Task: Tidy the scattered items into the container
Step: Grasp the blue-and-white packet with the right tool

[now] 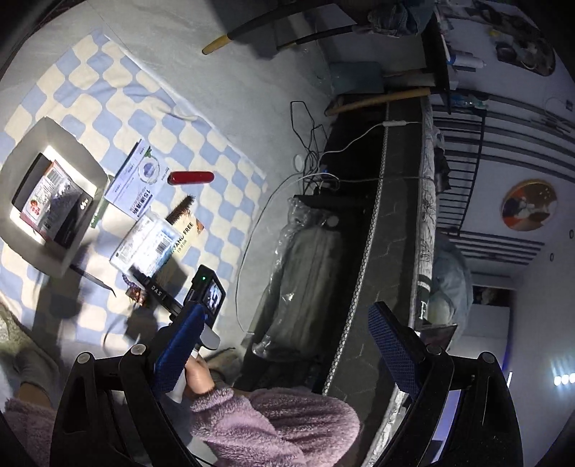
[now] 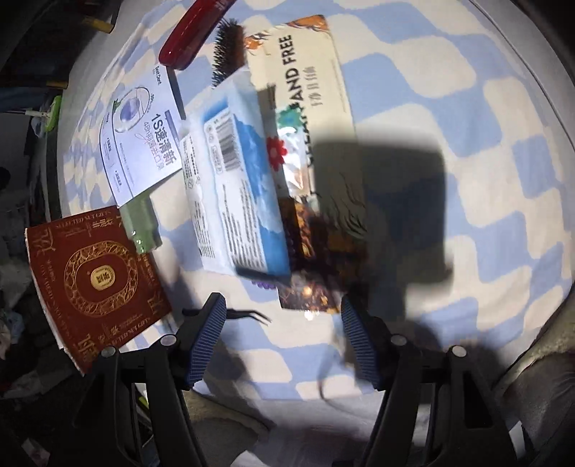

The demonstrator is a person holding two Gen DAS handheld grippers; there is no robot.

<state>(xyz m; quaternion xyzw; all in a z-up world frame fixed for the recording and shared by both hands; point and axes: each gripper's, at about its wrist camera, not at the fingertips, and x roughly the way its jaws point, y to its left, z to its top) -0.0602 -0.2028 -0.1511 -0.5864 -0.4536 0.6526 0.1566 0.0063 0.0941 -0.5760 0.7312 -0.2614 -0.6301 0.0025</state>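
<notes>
In the left wrist view an open box [image 1: 73, 142] stands on the checkered cloth at left, holding several packets. Beside it lie a white leaflet [image 1: 136, 179], a red case [image 1: 190, 177], a brown brush [image 1: 181, 208] and a blue-white pack [image 1: 147, 244]. My left gripper [image 1: 284, 345] is open and empty, high above the floor. The other hand-held gripper [image 1: 201, 298] hovers over the items. In the right wrist view my right gripper [image 2: 284, 316] is open, low over black tweezers [image 2: 251, 315] and a dark foil packet [image 2: 312, 291]. The blue-white pack [image 2: 237, 194] and the red box side [image 2: 97, 276] show there.
A bed edge [image 1: 373, 215], cables [image 1: 309, 143] and a plastic-wrapped bundle [image 1: 305, 269] lie right of the cloth. A beige "SAND FREE" packet [image 2: 305, 82], the leaflet [image 2: 140, 143], the red case [image 2: 190, 32] and the brush [image 2: 226, 54] lie beyond the right gripper.
</notes>
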